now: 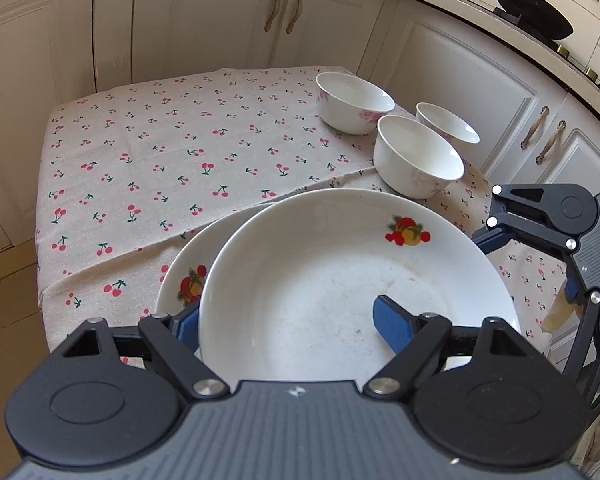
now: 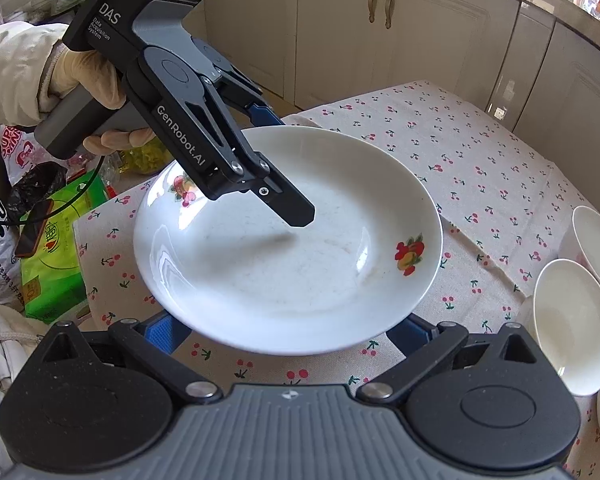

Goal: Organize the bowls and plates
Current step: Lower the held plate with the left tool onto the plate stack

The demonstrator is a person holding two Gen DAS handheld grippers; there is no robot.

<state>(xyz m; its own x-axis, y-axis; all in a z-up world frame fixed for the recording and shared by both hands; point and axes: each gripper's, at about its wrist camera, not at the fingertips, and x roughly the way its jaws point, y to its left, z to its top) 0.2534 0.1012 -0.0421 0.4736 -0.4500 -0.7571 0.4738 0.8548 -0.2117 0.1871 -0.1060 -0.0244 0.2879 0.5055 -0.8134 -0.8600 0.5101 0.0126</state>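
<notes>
Stacking the plates

My left claw point(image 1: 288, 320) pinches the top plate's point(image 1: 340, 264) rim. I should lower it flat onto the plate point(image 1: 188, 264) underneath; my right claw point(image 2: 288, 332) waits wide open.

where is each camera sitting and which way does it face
Left wrist view: on the left gripper, looking down past its blue fingers across the upper plate to three bowls; the right gripper shows at the right edge.
Right wrist view: on the right gripper, looking down at the same plate; the left gripper and gloved hand show.
Shared: plate, bowls, cherry tablecloth.
</notes>
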